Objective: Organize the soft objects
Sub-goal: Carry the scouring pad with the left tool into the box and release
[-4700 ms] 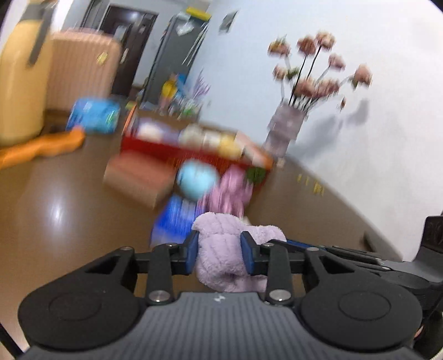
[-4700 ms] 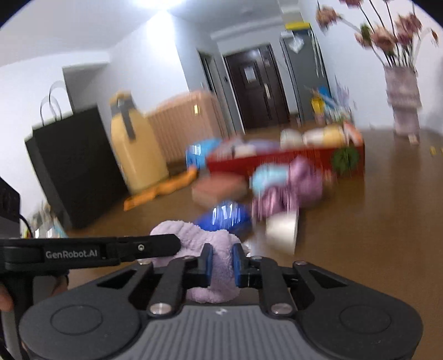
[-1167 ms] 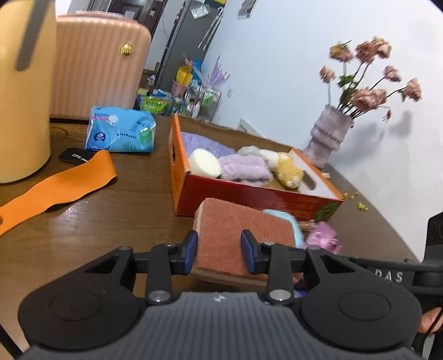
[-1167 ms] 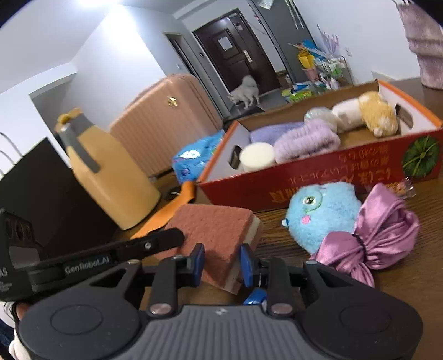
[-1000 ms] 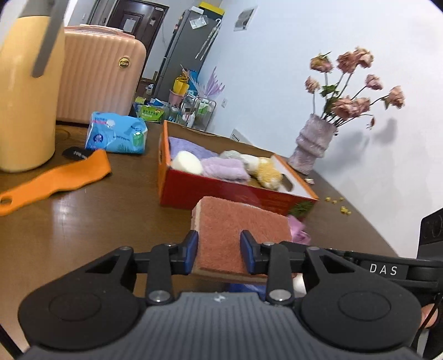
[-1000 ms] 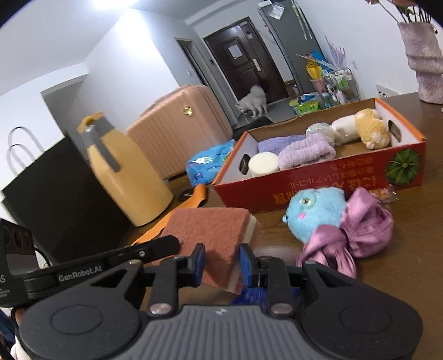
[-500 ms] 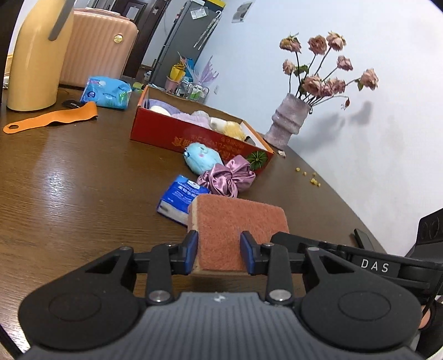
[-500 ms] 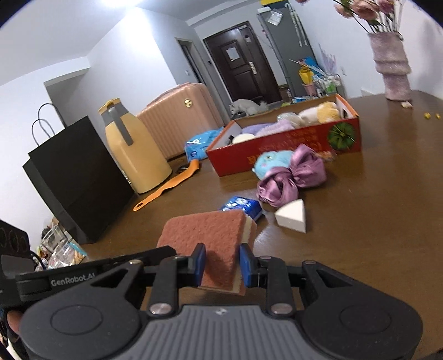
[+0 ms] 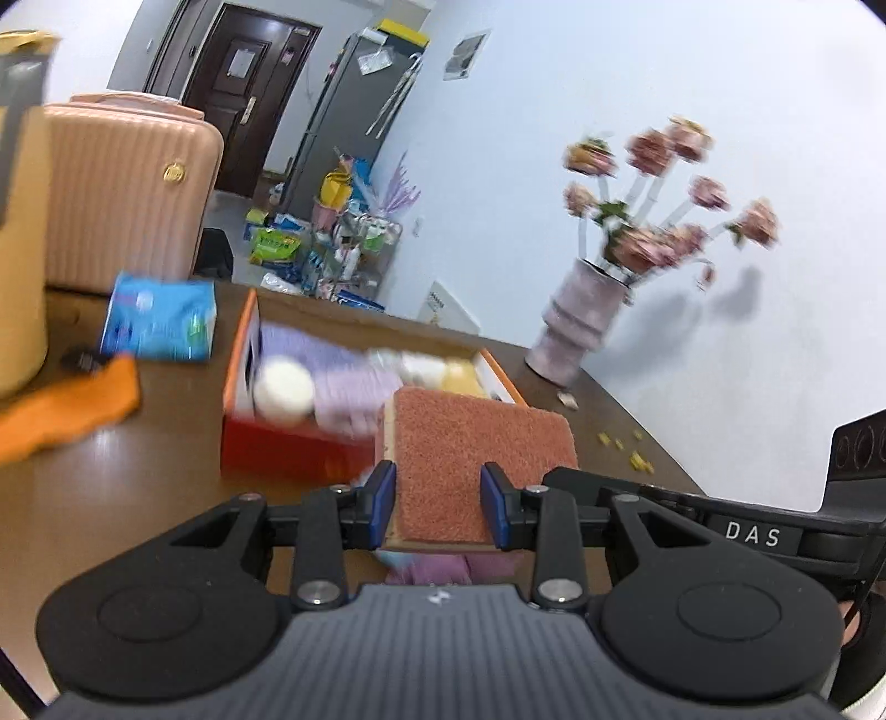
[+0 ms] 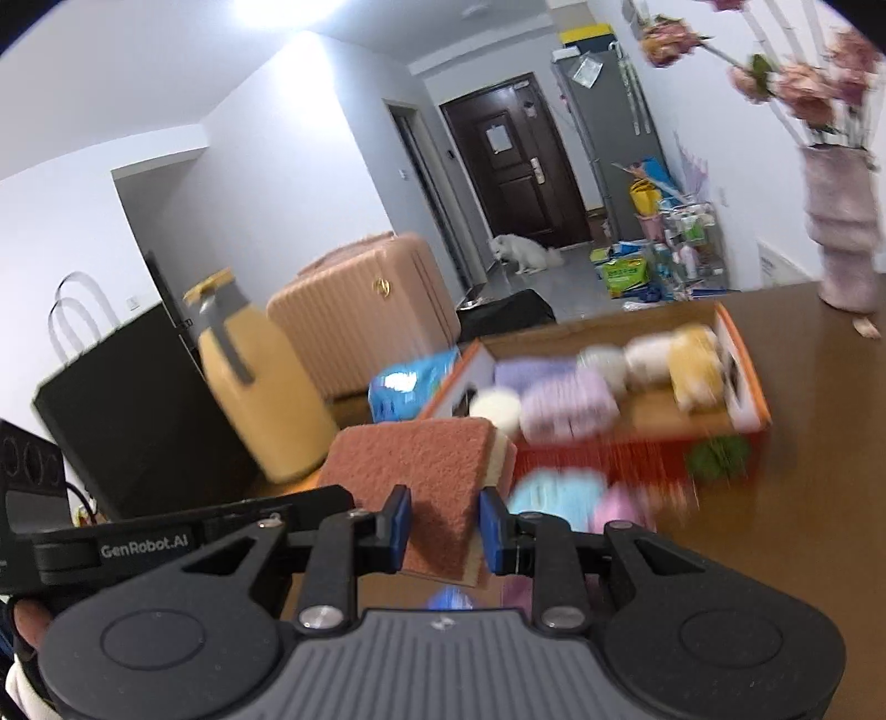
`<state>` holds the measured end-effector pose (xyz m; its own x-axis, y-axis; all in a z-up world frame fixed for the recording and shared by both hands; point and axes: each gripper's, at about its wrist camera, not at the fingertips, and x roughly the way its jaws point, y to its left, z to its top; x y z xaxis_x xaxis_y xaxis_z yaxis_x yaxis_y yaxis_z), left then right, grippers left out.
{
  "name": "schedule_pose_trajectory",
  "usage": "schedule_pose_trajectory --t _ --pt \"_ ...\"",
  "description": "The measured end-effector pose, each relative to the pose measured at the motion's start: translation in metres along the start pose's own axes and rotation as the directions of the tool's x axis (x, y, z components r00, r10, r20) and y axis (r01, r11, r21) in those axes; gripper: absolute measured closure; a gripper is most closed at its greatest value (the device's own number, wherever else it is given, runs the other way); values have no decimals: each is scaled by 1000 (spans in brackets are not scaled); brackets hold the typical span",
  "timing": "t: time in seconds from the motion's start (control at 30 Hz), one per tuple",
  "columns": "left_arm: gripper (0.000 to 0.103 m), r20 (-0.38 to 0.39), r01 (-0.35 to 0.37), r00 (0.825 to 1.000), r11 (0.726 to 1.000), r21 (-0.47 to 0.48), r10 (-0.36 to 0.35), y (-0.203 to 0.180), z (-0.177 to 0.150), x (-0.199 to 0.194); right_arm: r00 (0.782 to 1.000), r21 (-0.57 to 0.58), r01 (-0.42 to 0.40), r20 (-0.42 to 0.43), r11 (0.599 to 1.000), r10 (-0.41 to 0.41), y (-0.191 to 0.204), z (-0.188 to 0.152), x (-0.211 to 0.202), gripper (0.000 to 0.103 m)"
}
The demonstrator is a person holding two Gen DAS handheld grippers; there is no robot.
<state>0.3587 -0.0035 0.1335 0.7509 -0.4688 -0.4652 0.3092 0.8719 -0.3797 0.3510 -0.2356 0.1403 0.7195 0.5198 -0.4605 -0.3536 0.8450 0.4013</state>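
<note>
Bright, even indoor light from a ceiling lamp [image 10: 260, 8] glares overhead, while motion blur smears the red box [image 9: 288, 448] and everything around it, and fisheye distortion bends and darkens the edges.

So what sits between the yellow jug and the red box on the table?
In the right wrist view, a blue tissue pack lies between the yellow jug and the red box; the held sponge overlaps the foreground.
</note>
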Motion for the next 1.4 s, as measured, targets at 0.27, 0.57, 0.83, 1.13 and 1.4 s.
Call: schedule_pose_trajectory --t 0.27,0.57,0.83,1.13,1.4 --pt "70 -271 -143 956 986 -82 116 52 90 117 954 199 29 -300 980 33 -54 91 141 77" --pt "69 -443 -234 879 969 -79 176 95 88 187 859 313 124 -509 942 56 -92 88 226 75" --pt "67 -392 -274 877 959 70 279 89 67 204 869 249 141 -494 958 0 -89 64 256 74" --pt "63 -424 -267 865 962 65 268 83 65 186 855 241 124 -518 962 20 -87 62 248 64" --pt "49 -314 -265 906 958 105 285 54 89 118 906 25 188 -390 982 -163 -59 85 171 45"
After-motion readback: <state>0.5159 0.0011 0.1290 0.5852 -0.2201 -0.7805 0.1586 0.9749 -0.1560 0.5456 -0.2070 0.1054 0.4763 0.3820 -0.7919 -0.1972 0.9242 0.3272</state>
